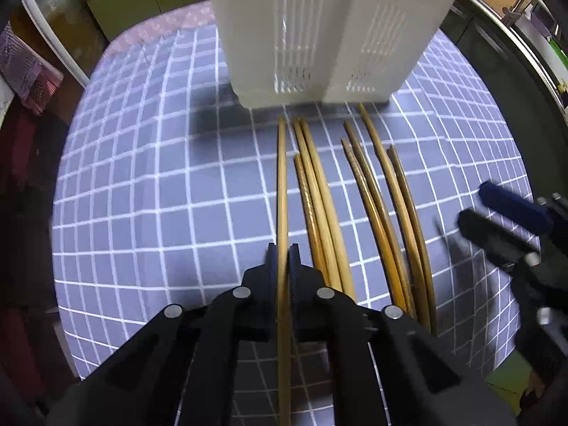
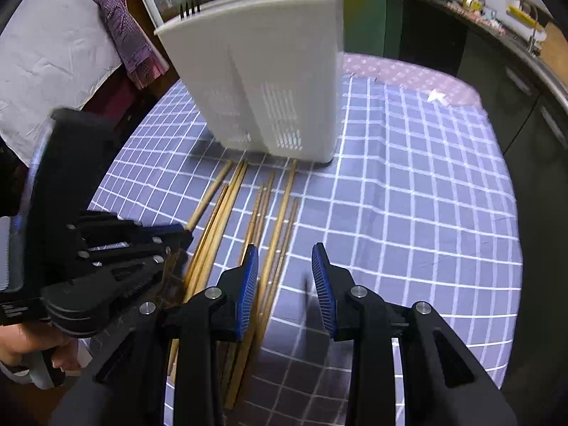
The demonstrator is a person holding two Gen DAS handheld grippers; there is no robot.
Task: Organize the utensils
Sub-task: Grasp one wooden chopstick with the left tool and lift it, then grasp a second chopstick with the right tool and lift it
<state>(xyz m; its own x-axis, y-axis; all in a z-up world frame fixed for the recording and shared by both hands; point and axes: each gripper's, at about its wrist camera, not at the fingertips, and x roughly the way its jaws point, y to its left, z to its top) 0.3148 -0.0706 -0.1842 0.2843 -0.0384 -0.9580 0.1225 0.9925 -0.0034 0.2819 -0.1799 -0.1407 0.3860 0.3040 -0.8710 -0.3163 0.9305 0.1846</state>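
Note:
My left gripper point(image 1: 283, 252) is shut on one wooden chopstick point(image 1: 282, 184) whose tip points at the white slotted utensil holder point(image 1: 319, 35). Several more chopsticks point(image 1: 376, 198) lie side by side on the checked tablecloth to its right. In the right wrist view my right gripper point(image 2: 285, 255) is open and empty, hovering over the right-hand chopsticks point(image 2: 280, 220). The left gripper point(image 2: 177, 238) shows at the left there, holding the chopstick point(image 2: 209, 195). The holder point(image 2: 262, 71) stands behind the chopsticks.
A blue-grey checked tablecloth point(image 2: 408, 195) covers the table, with a pink cloth strip point(image 2: 408, 71) at the far edge. Dark cabinets and a counter point(image 2: 497, 35) stand beyond on the right. A checked towel point(image 2: 120, 25) hangs at the left.

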